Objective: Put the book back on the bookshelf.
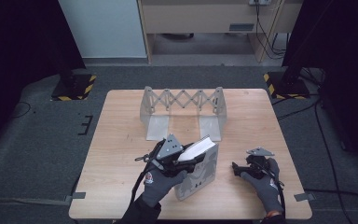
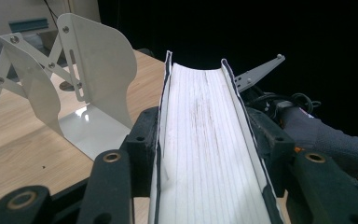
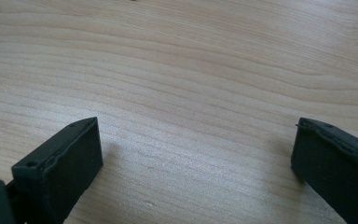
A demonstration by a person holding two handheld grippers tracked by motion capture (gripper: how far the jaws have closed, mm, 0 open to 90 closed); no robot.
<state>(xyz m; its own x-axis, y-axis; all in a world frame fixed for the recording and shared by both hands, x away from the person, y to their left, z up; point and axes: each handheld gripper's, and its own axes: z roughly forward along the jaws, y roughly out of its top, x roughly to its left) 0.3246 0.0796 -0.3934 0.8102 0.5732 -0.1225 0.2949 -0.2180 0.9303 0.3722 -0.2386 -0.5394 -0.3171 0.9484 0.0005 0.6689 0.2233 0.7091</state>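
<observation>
A thick book (image 1: 201,173) with a pale patterned cover stands tilted on the wooden table (image 1: 121,140), its white page edge up. My left gripper (image 1: 192,158) is shut on the book, one pad on each cover. In the left gripper view the page block (image 2: 205,149) runs between the two black jaws, which press against both covers. My right gripper (image 1: 237,169) rests low over the table to the right of the book. In its own view, my right gripper (image 3: 196,154) is open, with bare wood between its jaws.
A white metal expanding bookend rack (image 1: 182,100) stands at the middle back of the table, its end plate (image 2: 98,60) close ahead and left of the book. The person's gloved right hand (image 2: 326,140) is beyond the book. Black stands flank the table's far corners.
</observation>
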